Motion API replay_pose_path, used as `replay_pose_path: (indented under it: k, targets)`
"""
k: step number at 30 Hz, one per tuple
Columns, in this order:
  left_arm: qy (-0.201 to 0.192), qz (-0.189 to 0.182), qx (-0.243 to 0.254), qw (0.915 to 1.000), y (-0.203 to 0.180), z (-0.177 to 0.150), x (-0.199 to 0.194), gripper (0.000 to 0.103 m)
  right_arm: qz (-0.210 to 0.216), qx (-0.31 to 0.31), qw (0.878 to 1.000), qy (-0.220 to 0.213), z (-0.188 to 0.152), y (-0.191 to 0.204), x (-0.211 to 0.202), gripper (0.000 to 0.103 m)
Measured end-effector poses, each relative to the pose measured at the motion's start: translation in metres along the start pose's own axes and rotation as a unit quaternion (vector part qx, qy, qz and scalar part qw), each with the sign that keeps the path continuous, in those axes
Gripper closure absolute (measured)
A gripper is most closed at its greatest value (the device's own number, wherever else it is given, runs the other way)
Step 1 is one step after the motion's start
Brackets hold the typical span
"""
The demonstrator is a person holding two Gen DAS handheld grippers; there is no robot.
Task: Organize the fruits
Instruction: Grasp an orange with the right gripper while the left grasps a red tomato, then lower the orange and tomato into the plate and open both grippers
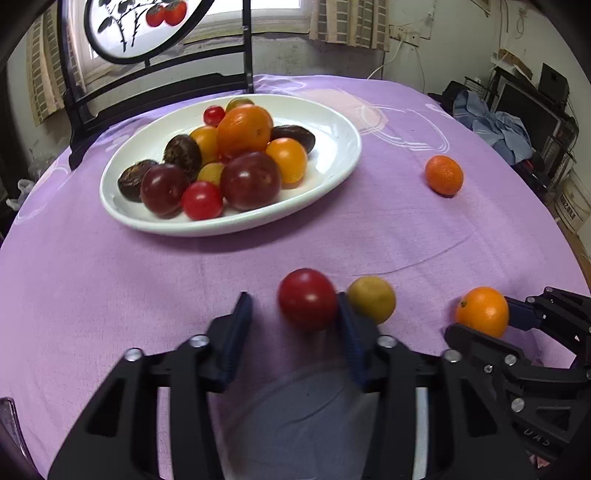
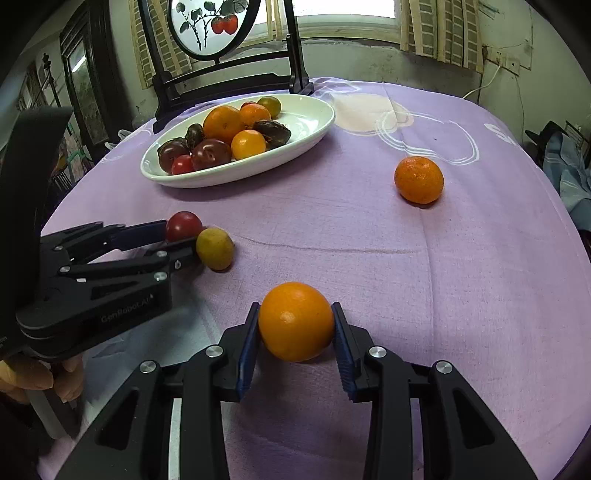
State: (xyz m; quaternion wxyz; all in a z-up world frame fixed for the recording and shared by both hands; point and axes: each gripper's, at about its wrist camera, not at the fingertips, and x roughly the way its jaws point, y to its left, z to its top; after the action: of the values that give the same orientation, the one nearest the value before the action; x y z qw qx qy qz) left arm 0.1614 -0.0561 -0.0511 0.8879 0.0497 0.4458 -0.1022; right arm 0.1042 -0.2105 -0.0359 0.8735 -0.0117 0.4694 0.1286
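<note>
A white oval plate (image 1: pixel 332 162) (image 2: pixel 314 122) holds several oranges, plums, tomatoes and dark fruits. My left gripper (image 1: pixel 295 314) (image 2: pixel 173 240) is open around a red tomato (image 1: pixel 307 298) (image 2: pixel 183 226), which rests against its right finger. A yellow-green fruit (image 1: pixel 372 299) (image 2: pixel 215 248) lies just outside that finger. My right gripper (image 2: pixel 295 325) (image 1: pixel 480 325) is shut on a smooth orange (image 2: pixel 296 320) (image 1: pixel 482 311) at the cloth. A rough mandarin (image 1: pixel 443 174) (image 2: pixel 419 179) lies alone to the right.
A purple cloth (image 1: pixel 110 277) (image 2: pixel 443 295) covers the round table. A dark wooden stand with a round painted screen (image 1: pixel 147 26) (image 2: pixel 210 26) rises behind the plate. Clutter and blue cloth (image 1: pixel 498 129) sit past the table's right edge.
</note>
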Motion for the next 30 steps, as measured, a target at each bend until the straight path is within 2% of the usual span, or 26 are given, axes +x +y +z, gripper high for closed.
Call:
replay_pose_path:
  k: [1,8,18,24,30]
  targets:
    - [0.000,-0.003,0.005,1.0000,-0.002,0.001,-0.001,0.074,0.000,0.000,1.000,0.000,0.000,0.000,0.000,0.065]
    - [0.012,-0.024,-0.021,0.9994,0.009,-0.006,-0.021,0.074,0.000,-0.002,1.000,-0.011,0.000,0.004,-0.005,0.065]
    - [-0.020,-0.017,-0.017,0.9995,0.035,-0.009,-0.068,0.074,0.015,-0.022,0.998,-0.056,0.013,0.024,-0.031,0.065]
    - [-0.056,-0.002,-0.017,0.9983,0.045,0.012,-0.091,0.074,0.011,-0.048,0.996,-0.078,0.044,0.036,-0.037,0.066]
    - [-0.072,0.021,-0.025,0.9968,0.057,0.047,-0.086,0.074,0.008,-0.065,0.992,-0.106,0.090,0.047,-0.036,0.066]
